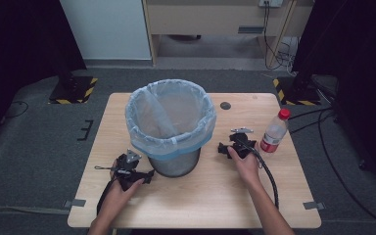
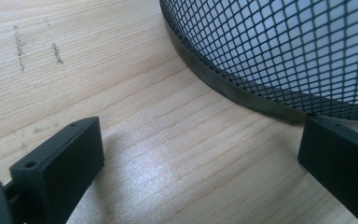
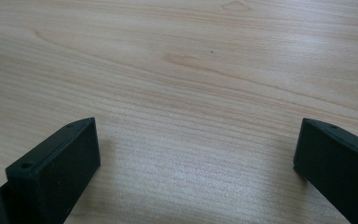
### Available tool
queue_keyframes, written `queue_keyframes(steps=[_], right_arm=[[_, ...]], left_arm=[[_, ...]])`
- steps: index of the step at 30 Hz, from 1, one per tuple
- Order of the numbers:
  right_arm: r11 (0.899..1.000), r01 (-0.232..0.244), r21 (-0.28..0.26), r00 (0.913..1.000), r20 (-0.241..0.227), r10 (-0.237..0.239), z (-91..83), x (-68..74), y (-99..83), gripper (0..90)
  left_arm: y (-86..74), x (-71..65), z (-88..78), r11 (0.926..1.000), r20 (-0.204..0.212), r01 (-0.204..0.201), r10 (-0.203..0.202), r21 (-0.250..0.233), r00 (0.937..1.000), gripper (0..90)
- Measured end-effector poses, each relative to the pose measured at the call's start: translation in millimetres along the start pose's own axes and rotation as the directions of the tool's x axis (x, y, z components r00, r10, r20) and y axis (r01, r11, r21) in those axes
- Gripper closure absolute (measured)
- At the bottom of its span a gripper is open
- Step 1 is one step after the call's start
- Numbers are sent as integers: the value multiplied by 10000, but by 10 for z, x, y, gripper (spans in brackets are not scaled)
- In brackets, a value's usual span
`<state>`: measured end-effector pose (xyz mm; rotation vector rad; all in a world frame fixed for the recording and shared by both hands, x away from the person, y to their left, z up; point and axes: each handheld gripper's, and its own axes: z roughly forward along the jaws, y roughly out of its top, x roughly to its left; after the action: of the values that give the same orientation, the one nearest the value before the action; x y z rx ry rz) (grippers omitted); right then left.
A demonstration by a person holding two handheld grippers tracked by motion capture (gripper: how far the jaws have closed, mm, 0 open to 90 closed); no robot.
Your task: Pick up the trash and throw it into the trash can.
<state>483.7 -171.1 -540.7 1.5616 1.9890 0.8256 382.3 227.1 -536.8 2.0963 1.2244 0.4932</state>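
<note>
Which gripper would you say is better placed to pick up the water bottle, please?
Probably the right gripper: it rests open just beside the bottle, while the left gripper sits across the bin.

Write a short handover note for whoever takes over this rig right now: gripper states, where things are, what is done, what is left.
Left gripper: open, holding nothing, low over the table beside the mesh bin's base.
Right gripper: open, holding nothing, over bare wood between bin and bottle.
Mesh bin: upright at mid-table, blue bag liner folded over its rim.
Plastic bottle: upright, red cap on, to the right of the right gripper, untouched.
Done: nothing gripped yet.
Left: probably grasp the bottle or handle the liner.
</note>
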Motion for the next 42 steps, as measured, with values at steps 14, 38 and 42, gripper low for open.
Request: queue_keyframes(steps=[14,38,42], right_arm=[[9959,818,385,9919,-1001,-776,-185,-64,-22,48],[9780,1975,-669,9756,-841,-2027,-1015,-18,-289,91],[9799,1793,-876,9796,-758,-1860,-1092,-101,-308,72]], left_arm=[[4,4,4,10000,-1,-2,2,-1,10000,0],[4,3,6,10000,-3,4,-4,-14,10000,0],[5,4,6,10000,1,-1,1,-12,10000,0]])
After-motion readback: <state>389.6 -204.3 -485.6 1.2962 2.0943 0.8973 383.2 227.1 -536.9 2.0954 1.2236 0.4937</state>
